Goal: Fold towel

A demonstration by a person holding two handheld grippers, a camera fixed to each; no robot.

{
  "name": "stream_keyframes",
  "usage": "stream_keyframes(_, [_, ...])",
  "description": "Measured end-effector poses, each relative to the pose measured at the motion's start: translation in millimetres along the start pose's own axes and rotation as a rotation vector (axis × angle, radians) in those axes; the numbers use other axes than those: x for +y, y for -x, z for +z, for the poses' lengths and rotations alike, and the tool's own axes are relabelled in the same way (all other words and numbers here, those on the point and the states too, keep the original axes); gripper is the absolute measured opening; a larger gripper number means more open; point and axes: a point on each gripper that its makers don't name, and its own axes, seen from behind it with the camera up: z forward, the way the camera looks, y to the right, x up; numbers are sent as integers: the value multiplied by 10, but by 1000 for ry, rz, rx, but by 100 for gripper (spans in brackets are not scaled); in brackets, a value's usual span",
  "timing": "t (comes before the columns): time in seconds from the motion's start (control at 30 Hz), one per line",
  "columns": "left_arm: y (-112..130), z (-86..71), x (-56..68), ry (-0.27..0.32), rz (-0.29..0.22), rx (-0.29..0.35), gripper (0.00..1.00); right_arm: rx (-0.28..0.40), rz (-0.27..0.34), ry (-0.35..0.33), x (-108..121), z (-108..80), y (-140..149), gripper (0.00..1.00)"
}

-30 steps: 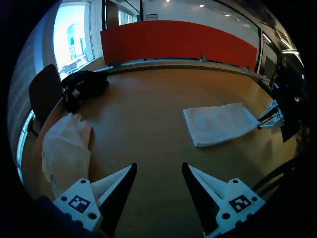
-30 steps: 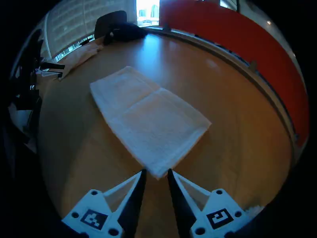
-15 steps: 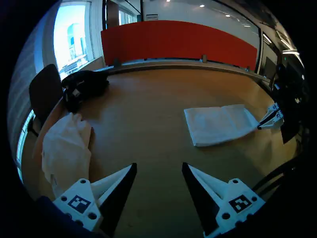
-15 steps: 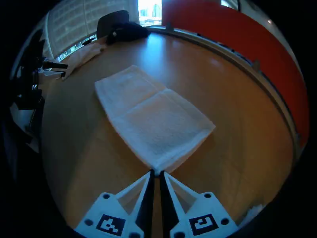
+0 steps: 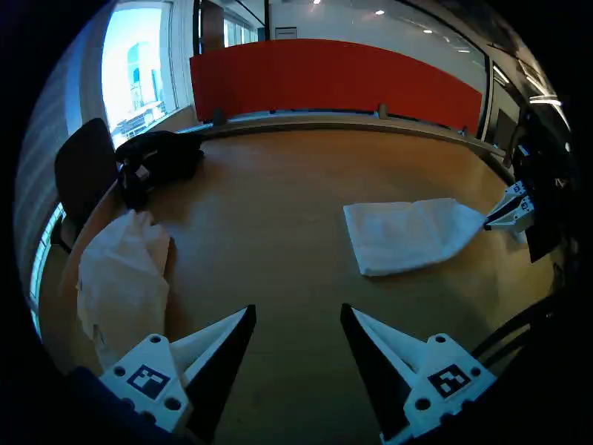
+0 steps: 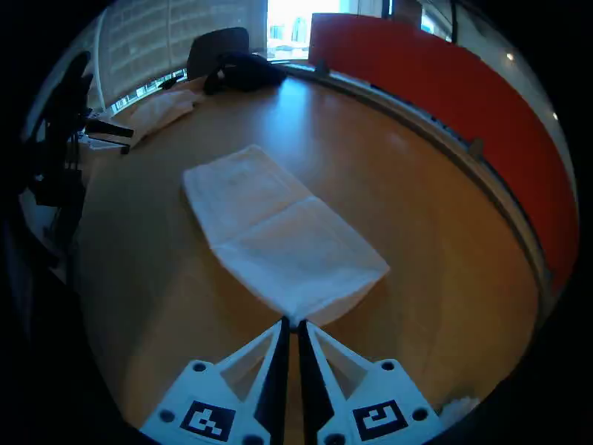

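Wooden table (image 5: 282, 193) spans both views, with a long red partition (image 5: 333, 74) along its far edge. Dark chair (image 5: 81, 170) at the table's window end. Pale crumpled cloth (image 5: 122, 278) lies at the table edge by the chair; black bag (image 5: 159, 159) sits beyond it, nearer the window. White towel (image 6: 274, 237), folded to a rectangle with one crease across its middle, lies flat on the table well apart from cloth and bag, except for its near corner. Right hand-held gripper (image 6: 291, 324): fingers closed to a thin slit, pinching that corner, with the cloth drawn up to a point at the tips. From the left gripper view, the same corner rises off the table to the gripper (image 5: 510, 215). Left hand-held gripper (image 5: 297, 307): fingers spread wide, nothing between them, above bare table, well apart from the towel.
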Motion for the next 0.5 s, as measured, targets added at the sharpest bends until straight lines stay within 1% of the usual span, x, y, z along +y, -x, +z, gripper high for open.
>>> stream_keyframes(0.1, [-11, -5, 12, 1, -5, 2, 84, 32, -38, 10, 4, -46, -194, 8])
stream_keyframes(0.27, [-18, -14, 15, 3, -8, 5, 84, 72, -90, 7, -16, -103, -497, 8])
stream_keyframes(0.5, [-31, -41, 9, 2, -11, 9, 84, 109, -163, 8, -26, -168, -817, 8])
